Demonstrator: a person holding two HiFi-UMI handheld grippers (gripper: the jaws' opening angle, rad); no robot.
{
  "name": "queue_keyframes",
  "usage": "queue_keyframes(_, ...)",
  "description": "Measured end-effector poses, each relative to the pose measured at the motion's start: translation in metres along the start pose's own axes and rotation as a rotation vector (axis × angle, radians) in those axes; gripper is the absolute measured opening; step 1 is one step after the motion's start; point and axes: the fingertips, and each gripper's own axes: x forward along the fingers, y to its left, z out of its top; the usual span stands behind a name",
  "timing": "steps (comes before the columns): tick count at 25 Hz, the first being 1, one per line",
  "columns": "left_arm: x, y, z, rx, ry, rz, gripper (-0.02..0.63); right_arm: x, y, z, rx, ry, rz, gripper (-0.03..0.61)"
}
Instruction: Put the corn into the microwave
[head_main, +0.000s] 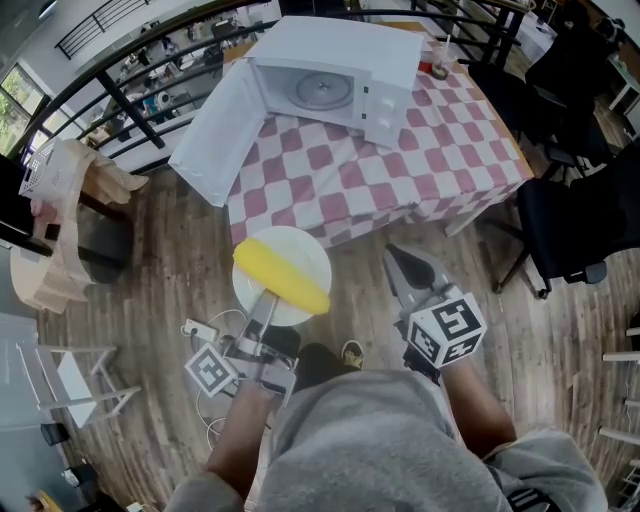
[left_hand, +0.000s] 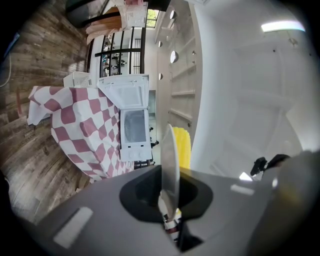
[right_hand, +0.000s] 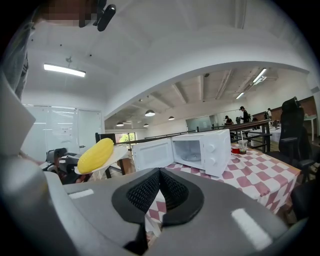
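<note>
A yellow corn cob (head_main: 282, 276) lies on a white plate (head_main: 300, 250) that I hold level over the wooden floor. My left gripper (head_main: 267, 302) is shut on the plate's near rim. In the left gripper view the plate (left_hand: 170, 160) shows edge-on between the jaws, with the corn (left_hand: 183, 147) beside it. Beyond the plate, the white microwave (head_main: 390, 70) stands on the checked table (head_main: 440, 150) with its door (head_main: 222, 130) swung wide open and its cavity empty. To the plate's right my right gripper (head_main: 400, 260) is shut on nothing. It faces the microwave (right_hand: 215, 150), with the corn (right_hand: 96, 155) to its left.
A cup (head_main: 440, 68) stands on the table right of the microwave. Black chairs (head_main: 580, 220) crowd the table's right side. A black railing (head_main: 120, 90) runs behind the table. A wooden chair (head_main: 60, 230) stands at left, and cables (head_main: 200, 330) lie on the floor.
</note>
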Motion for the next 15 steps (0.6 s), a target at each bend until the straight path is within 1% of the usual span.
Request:
queue_keyframes(9,0.01,0.006,-0.002,0.001,0.024,0.004,0.015,0.005,-0.008,0.002,-0.001,-0.007,-0.008,-0.003)
queue_keyframes(15,0.029,0.014,0.011,-0.009,0.04,-0.007,0.015,0.023,-0.019,0.006,-0.008,-0.006,-0.027,-0.003)
